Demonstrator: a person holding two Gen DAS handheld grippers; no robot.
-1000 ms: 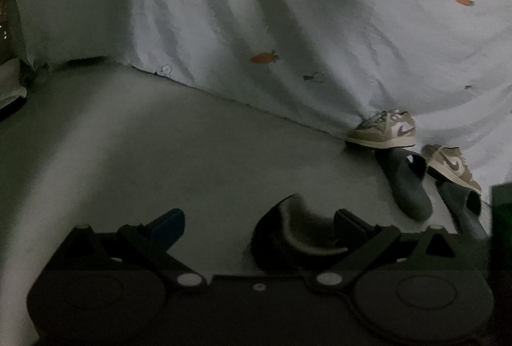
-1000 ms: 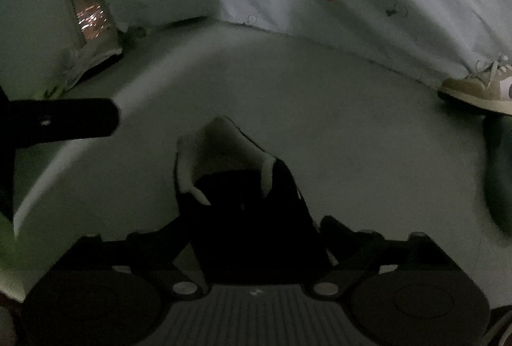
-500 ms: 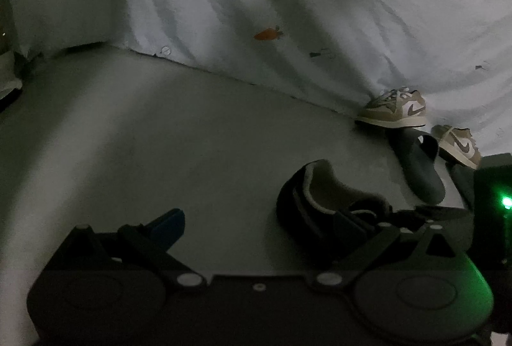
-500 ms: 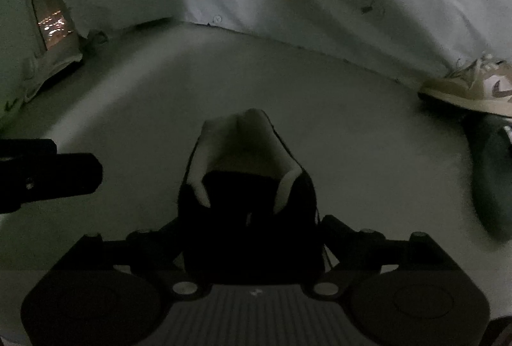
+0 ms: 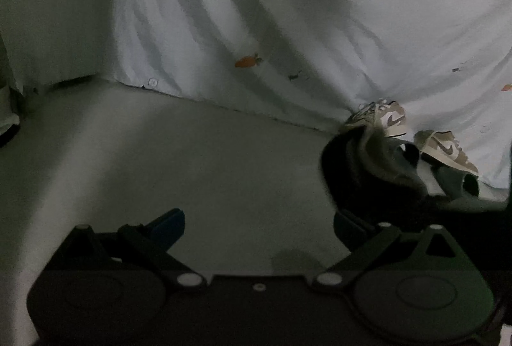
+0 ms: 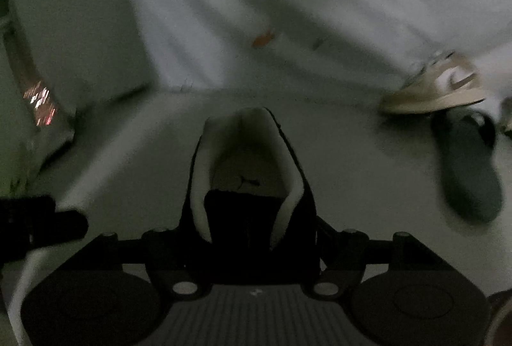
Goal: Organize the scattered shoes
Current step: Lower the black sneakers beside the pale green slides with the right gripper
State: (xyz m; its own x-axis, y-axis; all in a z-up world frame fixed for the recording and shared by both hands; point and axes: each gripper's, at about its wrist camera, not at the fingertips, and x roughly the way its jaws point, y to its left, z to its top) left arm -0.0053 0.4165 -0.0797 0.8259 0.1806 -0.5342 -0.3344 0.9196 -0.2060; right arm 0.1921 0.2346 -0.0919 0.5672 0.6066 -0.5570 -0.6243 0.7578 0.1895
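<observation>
A black shoe (image 6: 249, 173) with a pale lining sits between the fingers of my right gripper (image 6: 249, 237). Its jaws are closing and press on the shoe's sides. In the left wrist view the same black shoe (image 5: 352, 176) hangs above the floor at the right, in front of a tan sneaker (image 5: 384, 118). A second tan sneaker (image 5: 448, 150) lies beside it. Dark grey slippers (image 5: 460, 182) lie by the sneakers; one slipper (image 6: 467, 166) and one sneaker (image 6: 438, 86) show at the right. My left gripper (image 5: 256, 224) is open over bare floor with nothing between its fingers.
A pale sheet (image 5: 288, 26) printed with small carrots hangs down to the grey floor (image 5: 192, 170) along the back. A glinting object (image 6: 38, 99) stands against the left wall. A dark part of the left gripper (image 6: 41, 221) juts in at the left.
The black shoe has come up off the floor and moved right, now in front of the sneakers in the left wrist view. The right view has tilted up. The left gripper stays open.
</observation>
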